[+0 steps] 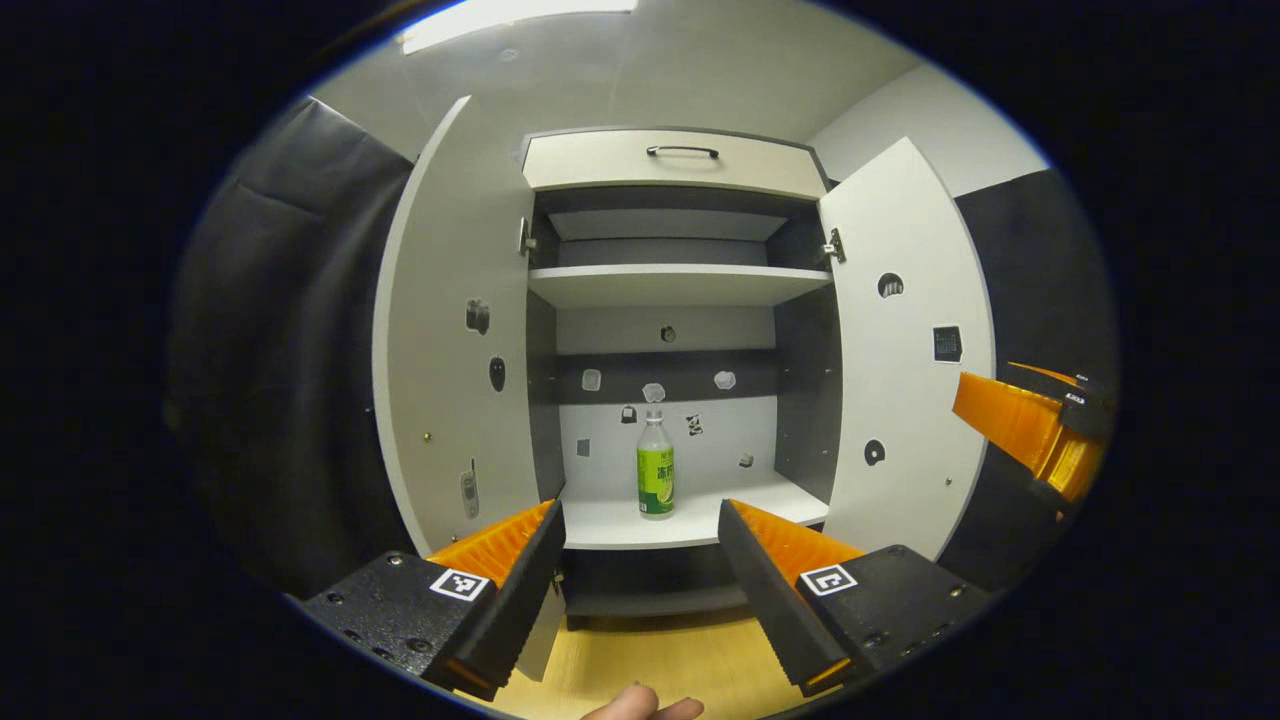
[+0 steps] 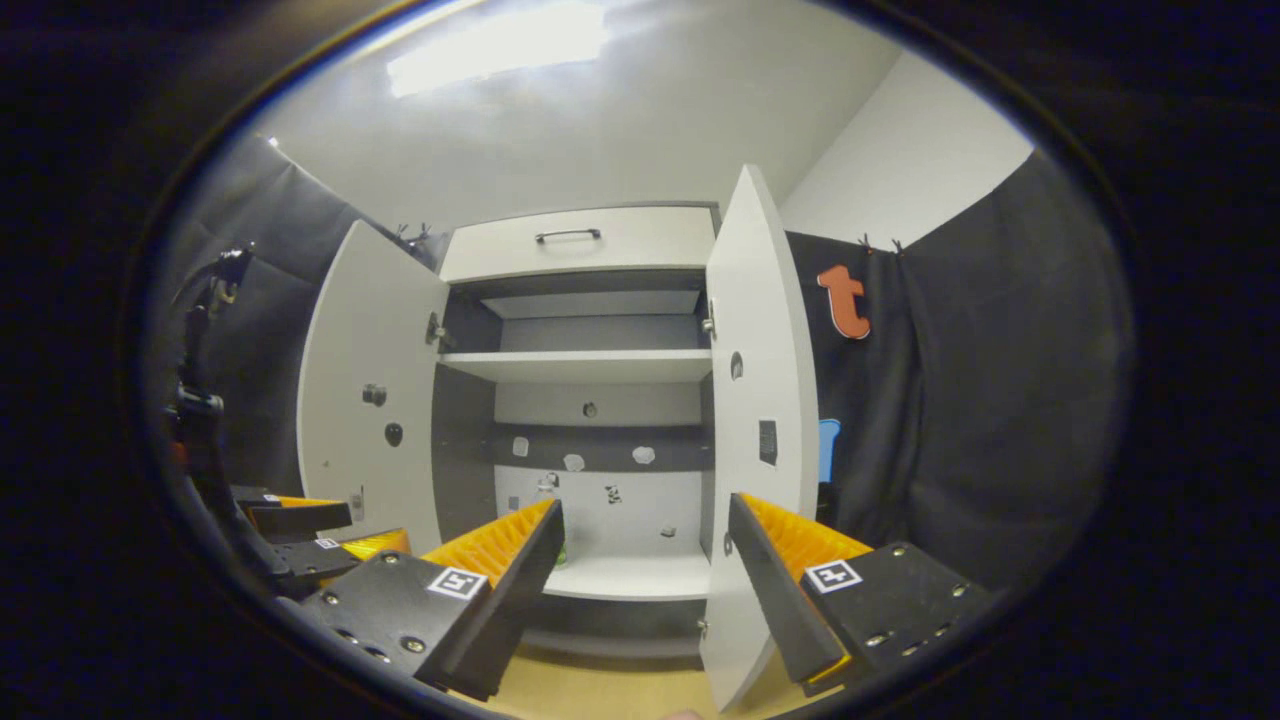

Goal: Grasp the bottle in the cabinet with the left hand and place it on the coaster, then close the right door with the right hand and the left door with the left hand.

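Note:
A clear bottle (image 1: 655, 465) with a green label stands upright on the lower shelf (image 1: 610, 525) of the open cabinet, near the shelf's middle. My left gripper (image 1: 640, 510) is open in front of the cabinet, short of the bottle, with nothing between its fingers. The left door (image 1: 450, 340) and right door (image 1: 900, 340) are swung wide open. In the right gripper view, my right gripper (image 2: 645, 502) is open and empty, close to the right door (image 2: 760, 420). One of its fingers (image 2: 500, 560) hides most of the bottle (image 2: 562, 553).
The upper shelf (image 1: 680, 285) is bare and a drawer with a dark handle (image 1: 682, 151) sits on top. A wooden floor (image 1: 650, 660) lies below. Black cloth walls stand on both sides. The right gripper (image 1: 1030, 425) shows beside the right door, and the left gripper (image 2: 335, 530) by the left door (image 2: 365, 400).

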The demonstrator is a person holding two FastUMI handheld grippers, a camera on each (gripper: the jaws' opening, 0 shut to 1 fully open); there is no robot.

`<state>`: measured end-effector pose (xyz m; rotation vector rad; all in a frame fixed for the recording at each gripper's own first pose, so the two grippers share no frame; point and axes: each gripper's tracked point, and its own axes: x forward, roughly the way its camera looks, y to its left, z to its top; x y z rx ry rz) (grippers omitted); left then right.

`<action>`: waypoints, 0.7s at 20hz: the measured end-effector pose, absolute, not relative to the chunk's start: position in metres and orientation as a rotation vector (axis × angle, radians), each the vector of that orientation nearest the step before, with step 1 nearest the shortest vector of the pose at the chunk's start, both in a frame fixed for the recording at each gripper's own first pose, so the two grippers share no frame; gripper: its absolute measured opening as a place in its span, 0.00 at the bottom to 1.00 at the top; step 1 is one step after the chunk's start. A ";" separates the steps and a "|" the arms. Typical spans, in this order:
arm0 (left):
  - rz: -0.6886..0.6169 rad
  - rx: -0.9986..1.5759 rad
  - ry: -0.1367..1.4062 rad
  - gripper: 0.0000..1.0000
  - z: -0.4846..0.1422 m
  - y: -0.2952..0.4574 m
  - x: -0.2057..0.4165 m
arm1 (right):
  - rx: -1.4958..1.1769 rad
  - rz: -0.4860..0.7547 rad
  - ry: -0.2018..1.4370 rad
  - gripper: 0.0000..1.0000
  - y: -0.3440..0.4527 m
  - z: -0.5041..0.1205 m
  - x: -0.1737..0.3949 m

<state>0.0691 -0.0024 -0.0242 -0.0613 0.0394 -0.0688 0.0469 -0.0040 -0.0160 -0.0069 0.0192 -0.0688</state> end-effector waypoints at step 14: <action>-0.080 -0.082 0.070 0.97 -0.065 0.005 0.202 | 0.026 -0.114 0.061 1.00 -0.004 -0.049 0.094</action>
